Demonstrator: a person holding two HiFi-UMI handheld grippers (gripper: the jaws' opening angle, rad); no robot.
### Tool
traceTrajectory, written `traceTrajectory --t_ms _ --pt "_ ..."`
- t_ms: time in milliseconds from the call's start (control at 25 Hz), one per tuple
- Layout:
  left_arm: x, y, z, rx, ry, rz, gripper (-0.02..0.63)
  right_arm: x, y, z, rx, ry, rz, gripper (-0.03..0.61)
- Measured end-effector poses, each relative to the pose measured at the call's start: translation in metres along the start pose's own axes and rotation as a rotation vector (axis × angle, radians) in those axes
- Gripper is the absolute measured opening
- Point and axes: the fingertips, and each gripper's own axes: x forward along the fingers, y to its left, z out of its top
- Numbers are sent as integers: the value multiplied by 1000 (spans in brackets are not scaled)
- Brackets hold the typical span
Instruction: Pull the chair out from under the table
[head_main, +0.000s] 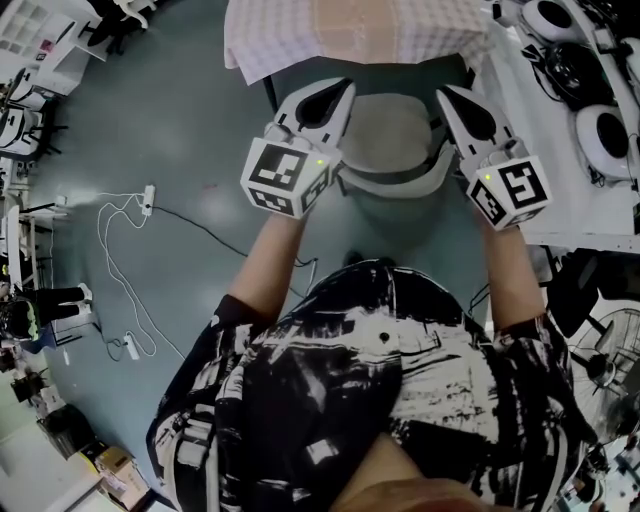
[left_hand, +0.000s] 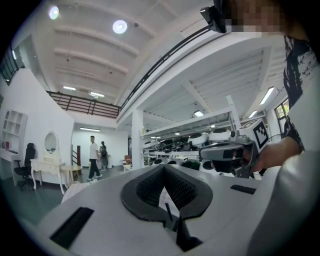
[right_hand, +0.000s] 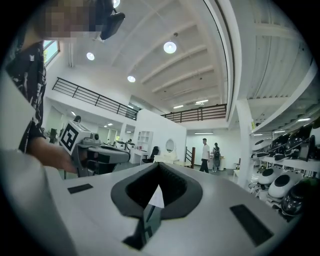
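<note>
Both forearms reach up from a black-and-white patterned shirt at 6 o'clock in the head view, and each hand carries a gripper pointing toward 12. The chair lies at 12 o'clock from the person. The left gripper is at the chair's 9 o'clock side and the right gripper at its 3 o'clock side.

Each gripper's own view shows its jaws brought together with the tips meeting. Only the diamond-shaped hollow of the dark pads lies between them, and nothing is clamped. Each view also catches the other gripper: at 3 o'clock from the left one, at 9 o'clock from the right one. Whether either gripper touches the chair cannot be told.

The chair is pale grey, with its curved backrest toward the person. Its seat runs on toward 12 o'clock and passes under the hanging checked cloth of the table.

A white bench carrying round white shells fills 2 to 3 o'clock. On the grey floor at 9 o'clock lies a power strip with a white cable. Far off in the gripper views, two people walk across the hall.
</note>
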Motion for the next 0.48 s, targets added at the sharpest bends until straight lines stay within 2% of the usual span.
traceTrajectory --t_ms 480 --pt "0 -5 -6 -5 15 0 0 -2 0 -7 1 20 -1 0"
